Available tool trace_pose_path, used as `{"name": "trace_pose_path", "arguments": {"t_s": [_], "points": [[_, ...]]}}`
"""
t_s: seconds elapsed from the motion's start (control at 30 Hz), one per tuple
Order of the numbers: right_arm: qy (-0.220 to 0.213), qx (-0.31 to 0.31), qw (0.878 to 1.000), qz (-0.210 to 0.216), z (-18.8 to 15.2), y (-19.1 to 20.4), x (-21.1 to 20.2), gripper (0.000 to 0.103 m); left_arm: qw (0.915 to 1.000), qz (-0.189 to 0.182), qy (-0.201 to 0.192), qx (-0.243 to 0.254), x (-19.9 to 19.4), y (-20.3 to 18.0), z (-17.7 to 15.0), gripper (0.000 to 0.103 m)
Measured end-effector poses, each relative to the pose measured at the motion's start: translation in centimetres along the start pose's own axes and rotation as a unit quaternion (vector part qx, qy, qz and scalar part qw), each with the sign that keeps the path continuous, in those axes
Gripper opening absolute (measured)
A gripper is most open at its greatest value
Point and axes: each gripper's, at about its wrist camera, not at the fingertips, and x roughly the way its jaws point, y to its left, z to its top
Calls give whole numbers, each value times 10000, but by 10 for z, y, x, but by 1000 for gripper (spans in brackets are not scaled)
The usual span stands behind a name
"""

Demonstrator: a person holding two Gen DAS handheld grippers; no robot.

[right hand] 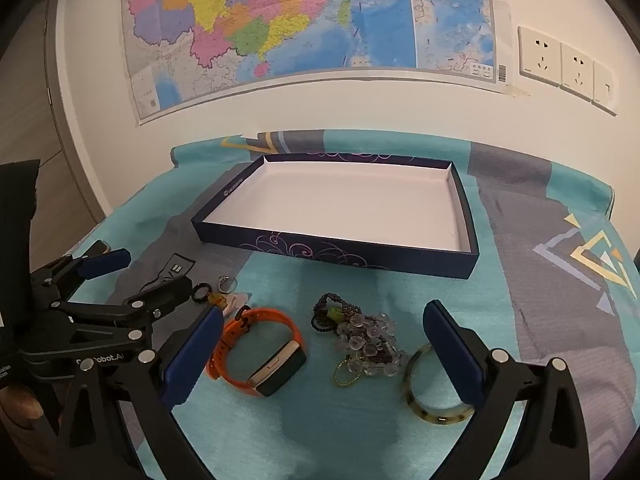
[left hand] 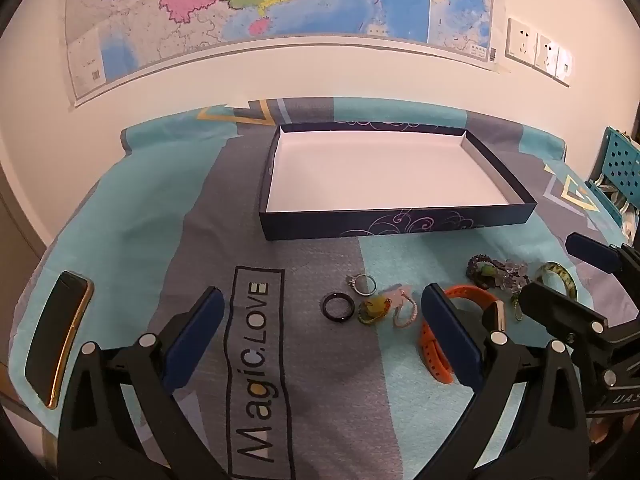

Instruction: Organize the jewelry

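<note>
On the patterned cloth (right hand: 360, 432), the navy box (right hand: 340, 250) holds nothing.

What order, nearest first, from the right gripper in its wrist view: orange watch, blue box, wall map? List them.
From the right gripper:
1. Orange watch, between the fingers, toward the left one.
2. Blue box, farther back on the cloth, empty.
3. Wall map, on the wall behind the box.

One open box (right hand: 466, 216); one orange watch (right hand: 262, 354); one black ring (left hand: 339, 307); one silver ring (left hand: 363, 283); one green bangle (right hand: 434, 394); one tangle of beaded bracelets (right hand: 360, 334), number unclear; one phone (left hand: 58, 338); two grippers, left gripper (left hand: 324, 334), right gripper (right hand: 324, 350); three wall sockets (right hand: 566, 68); one map (right hand: 304, 20).
</note>
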Motion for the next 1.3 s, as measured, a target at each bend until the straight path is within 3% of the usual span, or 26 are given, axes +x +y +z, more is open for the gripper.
{"name": "trace_pose_path", "arguments": {"t_s": [1.3], "points": [[73, 106, 9999, 30, -4, -5, 3, 97, 10000, 53, -52, 63, -2, -3, -3, 97]]}}
